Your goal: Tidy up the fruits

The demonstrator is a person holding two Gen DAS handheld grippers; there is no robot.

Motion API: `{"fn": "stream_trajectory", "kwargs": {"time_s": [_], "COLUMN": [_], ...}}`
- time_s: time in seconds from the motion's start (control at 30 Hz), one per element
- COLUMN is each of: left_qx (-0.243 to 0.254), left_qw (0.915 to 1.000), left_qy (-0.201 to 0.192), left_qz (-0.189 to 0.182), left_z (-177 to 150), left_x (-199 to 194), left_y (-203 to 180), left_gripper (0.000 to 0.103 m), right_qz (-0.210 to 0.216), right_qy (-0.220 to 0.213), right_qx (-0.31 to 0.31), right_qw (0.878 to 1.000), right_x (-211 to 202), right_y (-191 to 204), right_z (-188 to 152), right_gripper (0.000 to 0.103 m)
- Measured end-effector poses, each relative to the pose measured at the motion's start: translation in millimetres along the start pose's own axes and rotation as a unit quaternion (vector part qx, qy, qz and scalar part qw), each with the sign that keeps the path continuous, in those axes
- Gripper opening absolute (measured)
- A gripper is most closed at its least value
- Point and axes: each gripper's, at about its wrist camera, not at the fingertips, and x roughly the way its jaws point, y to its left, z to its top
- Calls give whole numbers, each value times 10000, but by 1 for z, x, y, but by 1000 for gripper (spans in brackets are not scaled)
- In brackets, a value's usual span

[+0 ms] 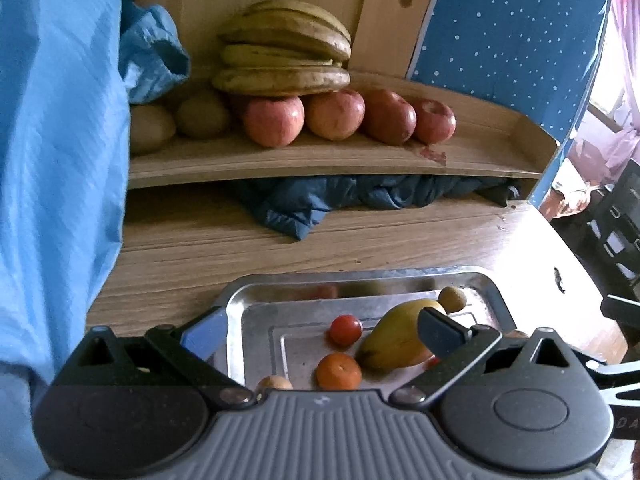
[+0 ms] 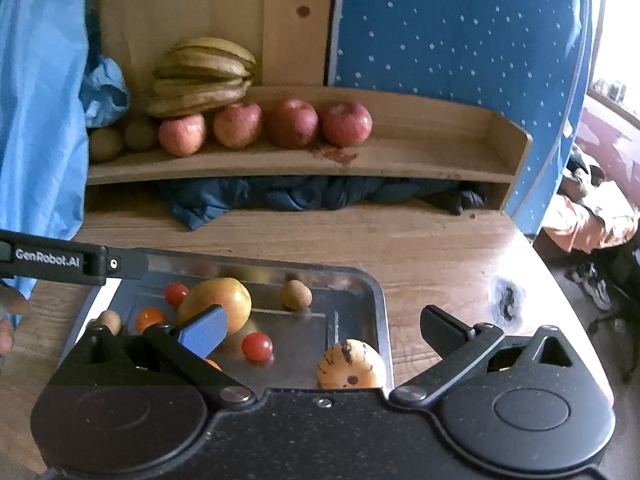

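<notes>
both the left gripper (image 1: 320, 330) and right gripper (image 2: 324, 326) hover with jaws apart and empty over the metal tray (image 2: 380, 300), where the mango (image 2: 218, 302) lies slantwise nearest the right gripper's blue-padded finger, likely next for the wooden shelf (image 2: 420, 152).

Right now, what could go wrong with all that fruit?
The bananas are stacked on top of the round apples on the shelf, so bumping an apple might tip the pile. In the metal tray, the cherry tomato and mango lie loose, so the open right gripper could nudge them rolling.
</notes>
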Motion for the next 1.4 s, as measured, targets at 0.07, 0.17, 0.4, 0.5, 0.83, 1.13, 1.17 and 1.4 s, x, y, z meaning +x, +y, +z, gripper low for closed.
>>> {"fn": "stream_trajectory", "kwargs": {"time_s": [0.07,0.17,0.4,0.5,0.83,1.13,1.17,1.4], "left_qx": [-52,-122,-299,-389,-397,-303,-280,-19], "left_qw": [9999,9997,9986,9979,9959,9962,9963,9978], "left_qy": [-22,-72,-177,-238,-423,-459,-466,-427], "left_qz": [85,184,397,461,701,678,660,514], "left_z": [-3,-9,-24,-31,-52,-70,-72,-83], "left_x": [-5,-13,-31,-40,-77,-95,-97,-107], "left_y": [-3,-6,-12,-13,-6,6,7,18], "left_gripper": [103,103,103,103,103,103,103,103], "right_qz": [59,123,315,375,559,557,549,380], "right_qy": [-10,-47,-127,-164,-377,-369,-357,-252], "right_qx": [-55,-48,-69,-98,-35,5,23,221], "right_qw": [10000,9999,9994,9991,9977,9978,9979,9987], "right_x": [-2,-6,-17,-23,-47,-65,-66,-78], "right_y": [-2,-5,-10,-12,-10,4,5,18], "right_z": [-1,-4,-13,-16,-30,-49,-50,-63], "right_gripper": [102,102,102,102,102,102,102,102]}}
